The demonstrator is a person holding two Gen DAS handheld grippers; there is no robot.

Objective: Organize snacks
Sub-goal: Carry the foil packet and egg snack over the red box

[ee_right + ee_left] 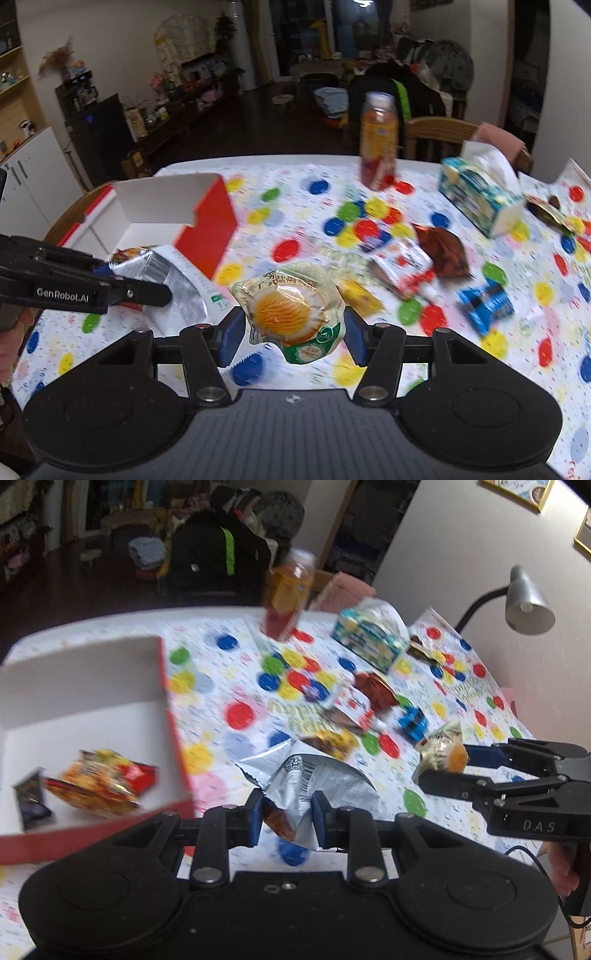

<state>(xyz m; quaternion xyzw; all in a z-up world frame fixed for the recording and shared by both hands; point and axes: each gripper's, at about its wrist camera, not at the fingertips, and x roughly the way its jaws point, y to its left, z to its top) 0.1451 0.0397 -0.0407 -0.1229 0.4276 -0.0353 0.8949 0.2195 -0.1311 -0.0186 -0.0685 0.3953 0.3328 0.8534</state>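
The left gripper [286,814] pinches a light, crinkly silver bag [314,775] by its edge. The right gripper [293,332] squeezes the soft egg pack [291,314] near the box [207,225]; hold gently.

Table [258,162] covered with a dotted multicoloured cloth [295,221]. Resting directly on it: an open red-and-white box [207,225] at the left, an orange bottle [378,144] upright at the far edge, a tissue box [480,195] to its right. Loose snack packets are scattered between: brown [441,251], red-and-white [404,271], blue [485,301], yellow [360,297].
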